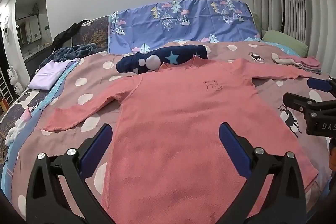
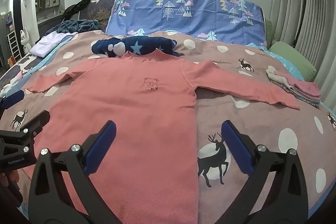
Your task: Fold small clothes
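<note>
One pink shirt lay flat on the bedspread, both sleeves spread. Behind its collar sat one navy star-patterned garment. Two grippers, left and right, hovered above with jaws wide apart, holding nothing.

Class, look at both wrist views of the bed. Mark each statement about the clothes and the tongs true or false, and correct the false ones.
1. The pink shirt lies flat with both sleeves spread. True.
2. The left tongs grip the shirt hem. False: they are open, holding nothing.
3. A navy star-print garment lies beyond the collar. True.
4. The right tongs are shut. False: open.
5. The folded pile is green. False: mostly pink.
</note>
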The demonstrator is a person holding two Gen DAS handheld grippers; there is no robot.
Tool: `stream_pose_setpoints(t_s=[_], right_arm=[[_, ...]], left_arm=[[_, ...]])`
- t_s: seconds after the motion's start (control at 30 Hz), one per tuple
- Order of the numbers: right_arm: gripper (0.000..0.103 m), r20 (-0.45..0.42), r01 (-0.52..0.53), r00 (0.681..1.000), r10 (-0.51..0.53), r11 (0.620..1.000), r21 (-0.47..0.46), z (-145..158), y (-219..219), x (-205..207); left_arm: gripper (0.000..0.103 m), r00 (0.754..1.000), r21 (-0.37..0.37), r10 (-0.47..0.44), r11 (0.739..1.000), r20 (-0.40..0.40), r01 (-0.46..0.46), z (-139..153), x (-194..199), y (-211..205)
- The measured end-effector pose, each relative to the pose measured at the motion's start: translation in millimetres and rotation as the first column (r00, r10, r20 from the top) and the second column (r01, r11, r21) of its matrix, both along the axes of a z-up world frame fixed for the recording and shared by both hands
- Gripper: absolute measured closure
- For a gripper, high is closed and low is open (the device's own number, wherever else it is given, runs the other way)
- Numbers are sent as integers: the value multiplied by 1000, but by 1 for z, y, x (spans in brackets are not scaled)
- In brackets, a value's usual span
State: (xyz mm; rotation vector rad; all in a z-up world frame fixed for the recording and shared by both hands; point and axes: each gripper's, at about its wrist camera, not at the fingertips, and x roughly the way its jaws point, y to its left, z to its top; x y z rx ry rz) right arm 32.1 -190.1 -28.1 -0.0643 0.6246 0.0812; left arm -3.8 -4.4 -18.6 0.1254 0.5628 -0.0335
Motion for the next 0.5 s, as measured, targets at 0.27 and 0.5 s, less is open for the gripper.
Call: stream_pose_setpoints(t_s=[0.27,0.5], right_arm=[[2,-1,4,1000,-4,1000,-1,0,0,0],[2,-9,4,1000,-4,1000,-3,-1,0,0]], left_arm=[[1,1000,5,-24,1000,-6,24,1,-3,2],[1,1000,7,-26,1000,-10,26,2,-4,-1]])
